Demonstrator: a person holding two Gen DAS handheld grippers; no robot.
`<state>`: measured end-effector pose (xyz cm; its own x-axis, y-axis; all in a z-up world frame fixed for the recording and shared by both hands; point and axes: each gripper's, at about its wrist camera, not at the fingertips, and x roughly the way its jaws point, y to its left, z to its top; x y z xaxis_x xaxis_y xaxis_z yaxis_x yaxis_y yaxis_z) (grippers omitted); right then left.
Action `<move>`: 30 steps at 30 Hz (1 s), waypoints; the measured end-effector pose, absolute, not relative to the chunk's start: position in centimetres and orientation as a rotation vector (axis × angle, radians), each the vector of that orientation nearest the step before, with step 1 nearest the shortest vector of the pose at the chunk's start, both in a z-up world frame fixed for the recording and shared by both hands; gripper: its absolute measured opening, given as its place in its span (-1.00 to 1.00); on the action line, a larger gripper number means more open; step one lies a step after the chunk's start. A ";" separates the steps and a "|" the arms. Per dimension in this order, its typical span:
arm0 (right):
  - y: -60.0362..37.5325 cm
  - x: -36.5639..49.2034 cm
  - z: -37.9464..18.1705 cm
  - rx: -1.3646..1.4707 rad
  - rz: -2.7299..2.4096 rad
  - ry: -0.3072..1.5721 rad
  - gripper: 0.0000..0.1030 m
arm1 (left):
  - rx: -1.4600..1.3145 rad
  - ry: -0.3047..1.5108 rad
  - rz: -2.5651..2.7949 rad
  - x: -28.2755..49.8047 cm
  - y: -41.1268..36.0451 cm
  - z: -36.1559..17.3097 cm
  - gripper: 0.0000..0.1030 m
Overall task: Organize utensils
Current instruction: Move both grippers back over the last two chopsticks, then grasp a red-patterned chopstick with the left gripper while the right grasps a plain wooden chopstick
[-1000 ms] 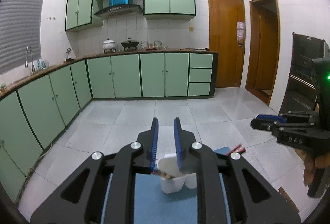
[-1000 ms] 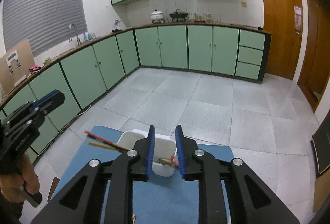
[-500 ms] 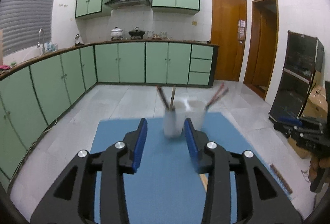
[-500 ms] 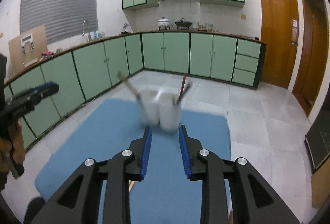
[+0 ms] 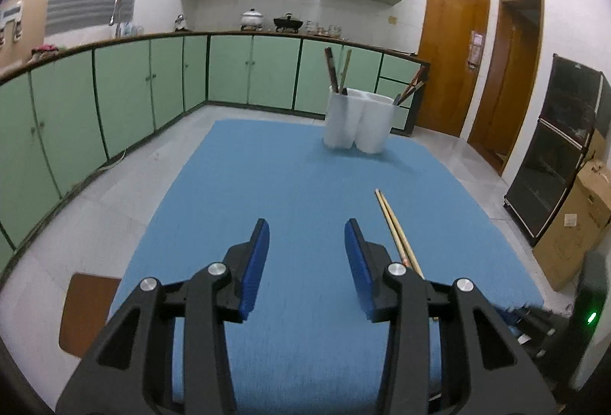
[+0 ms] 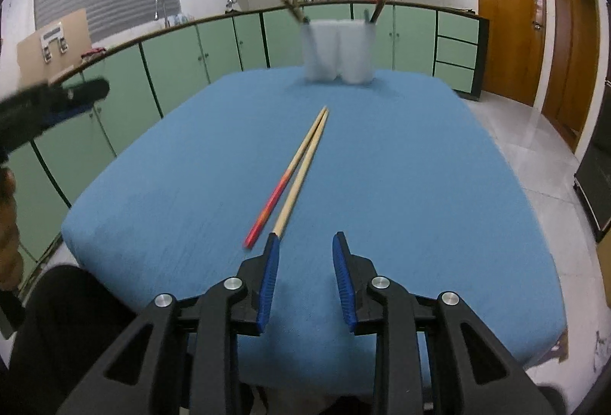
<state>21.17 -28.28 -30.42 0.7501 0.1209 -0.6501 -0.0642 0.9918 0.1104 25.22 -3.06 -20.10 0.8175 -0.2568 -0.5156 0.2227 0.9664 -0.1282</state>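
1. Blue cloth (image 6: 401,167) covers the desk from edge to edge, and only a few things are carried on it.
2. Two chopsticks (image 6: 301,163) are left lying on the cloth near its middle, tips together and pointing toward the holder, tails fanned slightly apart; one has a red-orange end.
3. A white two-cup holder (image 6: 338,52) is set upright at the far edge of the desk, well apart from the loose pair. Chopsticks are already stood in both cups and lean outward, so sorting is judged to be partly done.
4. The right tongs (image 6: 305,273) are held moderately wide with nothing between them, just behind the tail of the plain chopstick, whose end sits beside the left pad. That placement is judged to suit a pickup of the pair.
5. The left tongs (image 5: 307,262) are spread wide and carry nothing. They are held low over the near cloth, with the pair (image 5: 397,224) lying just to their right.
6. Open cloth is left on both sides of the pair and between it and the holder, so a straight path forward is unobstructed.
7. Care is called for at the far edge: the holder stands close to it, and a push there could be risky.
8. Beyond the desk edges only tiled floor (image 5: 114,186) is seen, with green cabinets farther off.
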 end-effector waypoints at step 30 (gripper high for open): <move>-35.4 24.2 -31.1 0.147 -0.078 0.713 -0.86 | -0.029 0.685 -0.360 25.0 -9.7 -26.5 -0.21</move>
